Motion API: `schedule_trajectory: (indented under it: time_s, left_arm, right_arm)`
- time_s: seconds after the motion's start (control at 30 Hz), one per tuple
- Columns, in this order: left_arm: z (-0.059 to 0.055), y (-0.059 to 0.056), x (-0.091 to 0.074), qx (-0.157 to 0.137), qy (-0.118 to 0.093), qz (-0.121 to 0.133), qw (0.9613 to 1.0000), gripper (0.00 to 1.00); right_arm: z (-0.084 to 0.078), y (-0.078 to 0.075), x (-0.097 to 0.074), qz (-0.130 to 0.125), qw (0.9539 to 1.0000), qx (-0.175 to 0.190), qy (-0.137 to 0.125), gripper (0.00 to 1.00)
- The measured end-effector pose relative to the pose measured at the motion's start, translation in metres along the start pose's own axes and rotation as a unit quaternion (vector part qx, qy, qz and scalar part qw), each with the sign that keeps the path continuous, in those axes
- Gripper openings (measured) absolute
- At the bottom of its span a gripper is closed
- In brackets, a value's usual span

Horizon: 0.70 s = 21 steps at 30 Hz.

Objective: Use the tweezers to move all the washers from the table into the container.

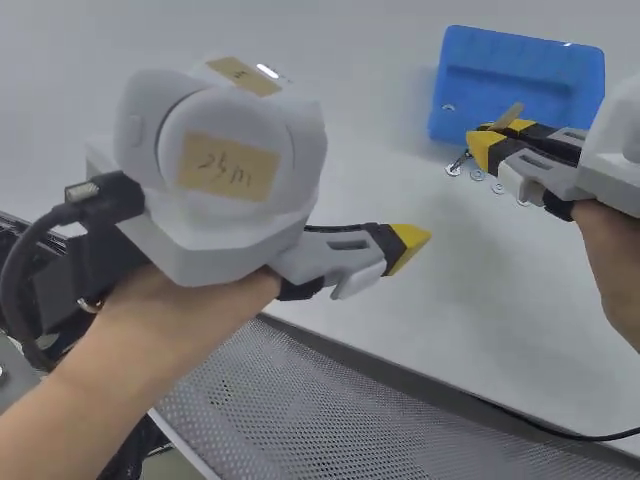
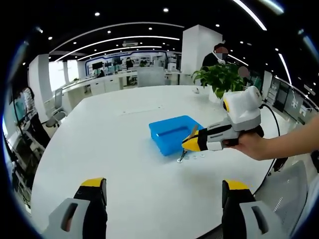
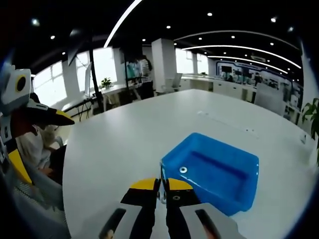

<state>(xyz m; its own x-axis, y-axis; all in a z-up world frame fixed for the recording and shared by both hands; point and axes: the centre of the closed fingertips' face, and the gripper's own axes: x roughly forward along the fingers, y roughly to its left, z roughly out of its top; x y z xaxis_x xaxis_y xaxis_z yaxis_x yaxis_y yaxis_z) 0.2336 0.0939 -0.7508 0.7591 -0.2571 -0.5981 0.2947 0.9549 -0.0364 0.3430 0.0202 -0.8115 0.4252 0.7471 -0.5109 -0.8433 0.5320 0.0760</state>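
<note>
The blue container [image 1: 520, 80] stands at the far side of the white table [image 1: 420, 300]. One washer [image 3: 183, 170] lies inside the container [image 3: 219, 174]. Several washers [image 1: 478, 174] lie on the table just in front of it. My right gripper [image 1: 490, 145] is shut on the tweezers [image 1: 508, 116], whose tips point down at the loose washers [image 2: 197, 155]. The tweezers [image 3: 162, 191] show as a thin metal strip between its jaws. My left gripper [image 2: 164, 199] hovers open and holds nothing, well short of the container [image 2: 174, 133].
A perforated metal surface [image 1: 300, 420] lies below the table's near edge, with a black cable [image 1: 540, 425] along it. A potted plant [image 2: 222, 77] and a person stand beyond the table. The table's left part is bare.
</note>
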Motion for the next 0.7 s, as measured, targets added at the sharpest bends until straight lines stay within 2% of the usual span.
schedule_trajectory:
  time_s: [0.2, 0.27, 0.43, 0.6, 0.7]
  left_arm:
    - [-0.0004, 0.0015, 0.001, 0.0, 0.004, 0.002, 1.0, 0.99]
    - [-0.0001, 0.0015, 0.002, 0.0, 0.004, 0.002, 1.0, 0.99]
    - [0.0001, 0.0005, 0.0031, 0.003, 0.007, 0.0, 1.0, 0.99]
    - [0.0, 0.0007, 0.0041, 0.004, 0.009, 0.001, 1.0, 0.99]
    - [0.001, -0.0001, 0.0041, 0.005, 0.007, 0.001, 1.0, 0.99]
  right_arm:
    - [-0.0032, -0.0015, 0.0035, 0.0, 1.0, 0.006, 0.006, 0.03]
    - [-0.0029, -0.0021, 0.0031, -0.002, 0.9999, 0.016, -0.001, 0.03]
    - [-0.0033, 0.0001, 0.0018, 0.001, 0.9992, 0.039, 0.004, 0.03]
    - [-0.0034, 0.0013, 0.0012, -0.003, 0.9998, 0.019, 0.005, 0.03]
    - [-0.0028, 0.0039, 0.0022, -0.003, 0.9999, -0.007, 0.009, 0.02]
